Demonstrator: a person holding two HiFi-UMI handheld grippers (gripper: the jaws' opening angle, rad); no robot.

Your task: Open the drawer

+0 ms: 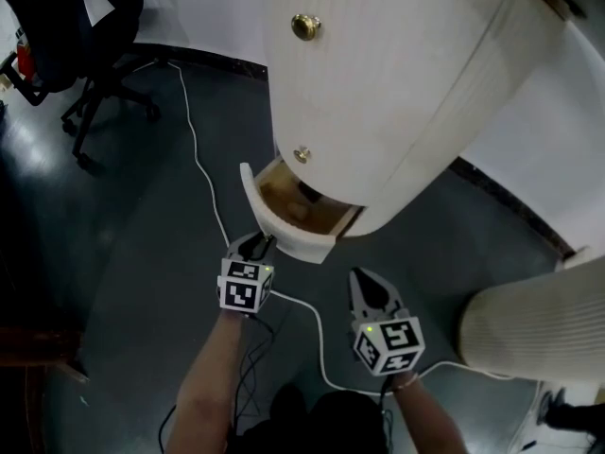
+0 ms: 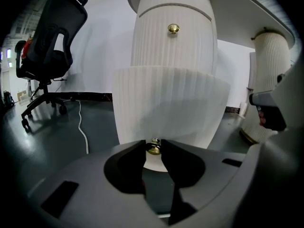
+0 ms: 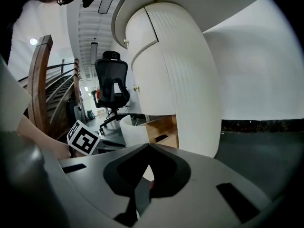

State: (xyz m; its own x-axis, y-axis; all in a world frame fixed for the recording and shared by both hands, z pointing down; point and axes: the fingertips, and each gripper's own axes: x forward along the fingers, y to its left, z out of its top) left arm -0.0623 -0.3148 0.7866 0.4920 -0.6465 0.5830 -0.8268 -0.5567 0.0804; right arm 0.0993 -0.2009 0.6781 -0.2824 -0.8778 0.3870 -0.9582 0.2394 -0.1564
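Observation:
The white ribbed cabinet [image 1: 397, 93] has its lowest drawer [image 1: 284, 236] pulled out, showing a wooden inside. My left gripper [image 1: 257, 247] is at the drawer's curved front. In the left gripper view it [image 2: 153, 144] is shut on the drawer's small brass knob [image 2: 154, 149], with the front panel [image 2: 166, 103] right behind it. My right gripper [image 1: 367, 289] hangs lower right of the drawer, apart from it. Its jaws [image 3: 148, 148] are shut with nothing between them. The right gripper view shows the drawer's open wooden side [image 3: 161, 129].
Two more brass knobs [image 1: 304, 26] [image 1: 302, 154] sit on the fronts above. A black office chair [image 1: 85, 45] stands at the far left. A white cable [image 1: 203, 178] runs over the dark floor past the drawer. Another white ribbed column [image 1: 534, 329] is at the right.

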